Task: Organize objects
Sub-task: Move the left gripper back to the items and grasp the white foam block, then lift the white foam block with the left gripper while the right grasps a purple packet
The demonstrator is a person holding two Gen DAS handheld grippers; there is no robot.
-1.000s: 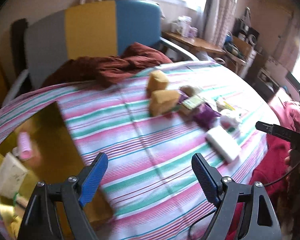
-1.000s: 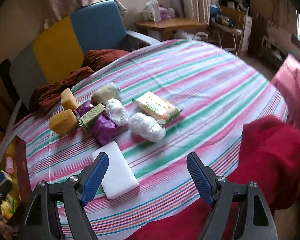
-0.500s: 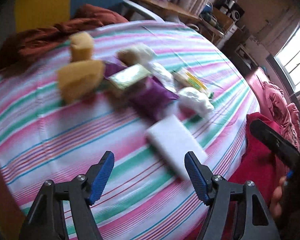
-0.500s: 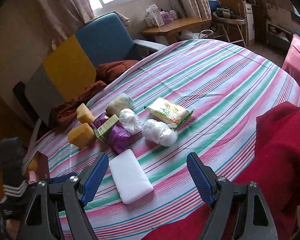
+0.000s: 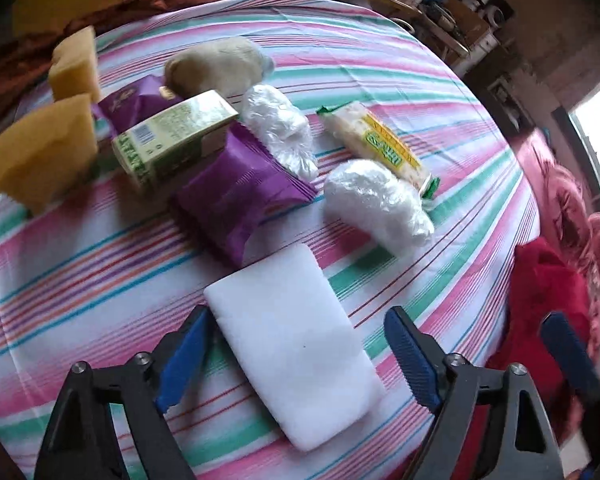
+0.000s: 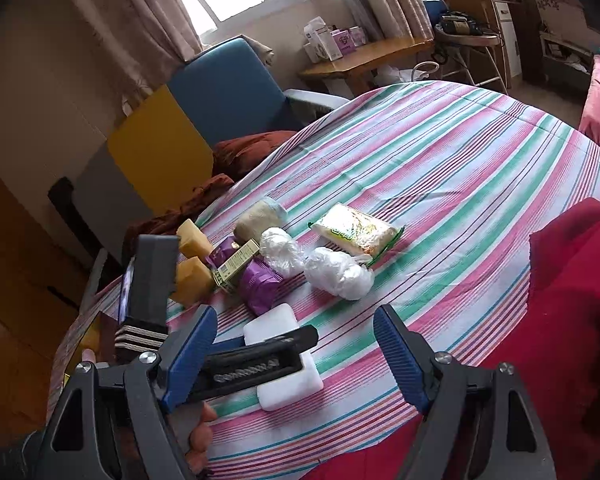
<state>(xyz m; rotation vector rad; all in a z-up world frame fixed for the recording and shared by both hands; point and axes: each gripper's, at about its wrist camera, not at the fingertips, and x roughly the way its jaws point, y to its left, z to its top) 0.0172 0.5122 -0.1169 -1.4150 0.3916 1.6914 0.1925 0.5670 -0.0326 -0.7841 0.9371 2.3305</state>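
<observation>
A white foam block (image 5: pixel 292 344) lies on the striped tablecloth (image 5: pixel 80 280), between the open fingers of my left gripper (image 5: pixel 296 360), which hovers just over it. Behind it lie a purple packet (image 5: pixel 236 196), a green carton (image 5: pixel 172 140), two yellow sponges (image 5: pixel 44 152), two white plastic bundles (image 5: pixel 376 204) and a noodle pack (image 5: pixel 380 148). My right gripper (image 6: pixel 296 356) is open and empty, held above the table's near edge. In the right wrist view the left gripper (image 6: pixel 256 360) sits over the white block (image 6: pixel 288 388).
A beige bundle (image 5: pixel 220 64) lies at the back of the group. A dark red cloth (image 6: pixel 244 152) lies on a blue and yellow chair (image 6: pixel 220 92) behind the table. A red garment (image 6: pixel 572 320) is at the near right edge. A wooden side table (image 6: pixel 364 60) stands by the window.
My left gripper has swung from the table's left side to the right and down, and now straddles the white block. My right gripper has pulled back and tilted upward.
</observation>
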